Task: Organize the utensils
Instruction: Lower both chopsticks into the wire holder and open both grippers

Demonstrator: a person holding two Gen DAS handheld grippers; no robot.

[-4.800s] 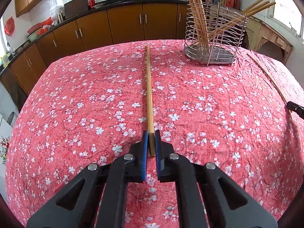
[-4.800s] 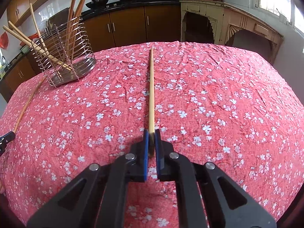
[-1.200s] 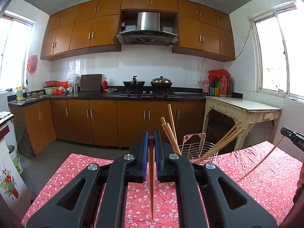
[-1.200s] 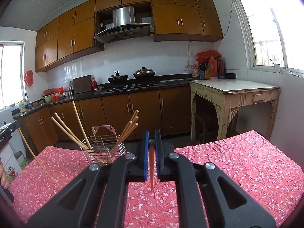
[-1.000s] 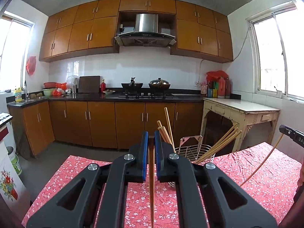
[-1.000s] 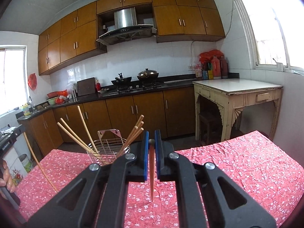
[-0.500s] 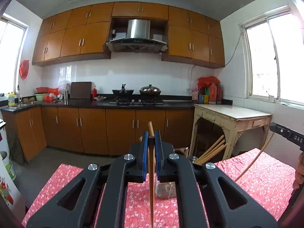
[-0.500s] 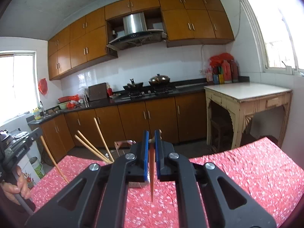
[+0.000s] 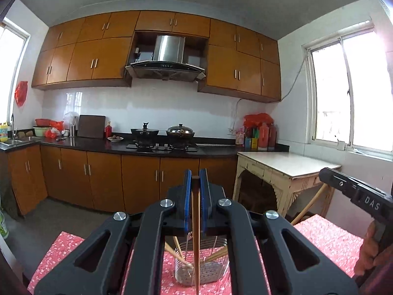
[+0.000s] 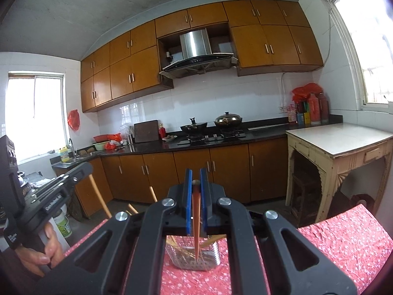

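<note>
Both sets of blue pads are clamped tight, each on a single wooden chopstick. The left gripper (image 9: 195, 179) pinches the left chopstick (image 9: 195, 233) near its top end, so the stick hangs straight down between the black arms, its tip low in the view over the wire holder (image 9: 202, 268). The right gripper (image 10: 195, 179) does the same with the right chopstick (image 10: 196, 223), whose point dangles just above the holder's perforated floor as that camera sees it. The holder stands on the red flowered tablecloth (image 10: 343, 241) and already has several chopsticks leaning inside. Each gripper shows at the edge of the other's view, with a hand (image 10: 46, 248) wrapped round the handle. To my eye this is the carrying-over step, both sticks lifted and lined up above the holder. Next I'd expect each tip to be lowered inside the wire rim, clear of the leaning sticks, before the pads let go; whether the tips are truly over the opening I cannot tell from here.
</note>
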